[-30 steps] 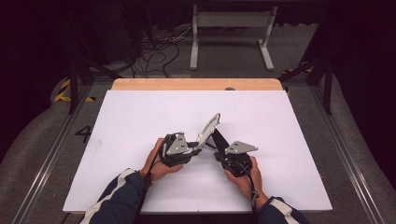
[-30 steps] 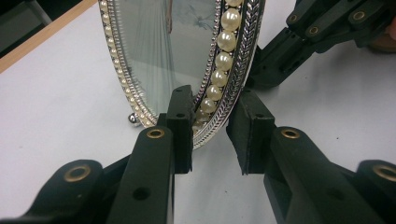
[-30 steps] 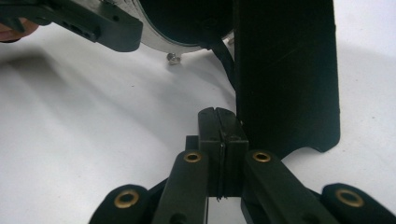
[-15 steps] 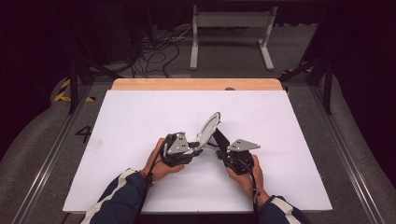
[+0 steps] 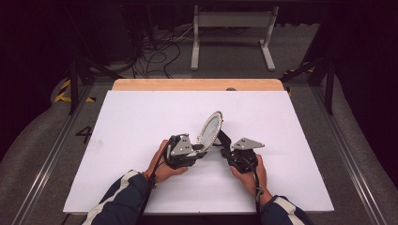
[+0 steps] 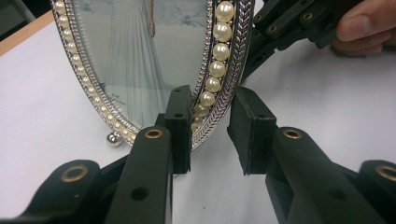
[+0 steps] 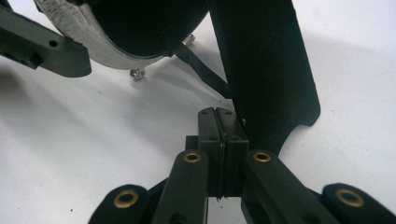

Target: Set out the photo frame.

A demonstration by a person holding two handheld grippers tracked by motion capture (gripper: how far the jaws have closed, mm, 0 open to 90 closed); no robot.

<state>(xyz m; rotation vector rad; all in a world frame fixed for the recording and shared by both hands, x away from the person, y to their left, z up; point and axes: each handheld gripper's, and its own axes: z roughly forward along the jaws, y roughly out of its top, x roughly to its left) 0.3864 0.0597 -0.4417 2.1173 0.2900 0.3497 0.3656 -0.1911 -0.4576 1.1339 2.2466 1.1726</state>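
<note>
While the oval picture frame is stood tilted on the white table, near its middle, the work of setting it up appears to be partly done. On the left, the left gripper is held low at the frame's near edge; in the left gripper view its jaws are seen straddling the pearl-studded rim, one pad lying in front of the glass and the other standing a little clear behind the rim, so the rim is bracketed loosely rather than clearly pinched. A small ball foot is seen resting on the table. To the right, the right gripper is placed just behind the frame, its jaws pressed together with nothing visibly caught between them; in the right gripper view its closed pads are set against the lower edge of the black easel stand, which is swung out from the frame's dark back. It is judged that the stand is already unfolded, and that what is left is to settle the stand on the table, confirm that the frame is balanced, and withdraw both grippers.
</note>
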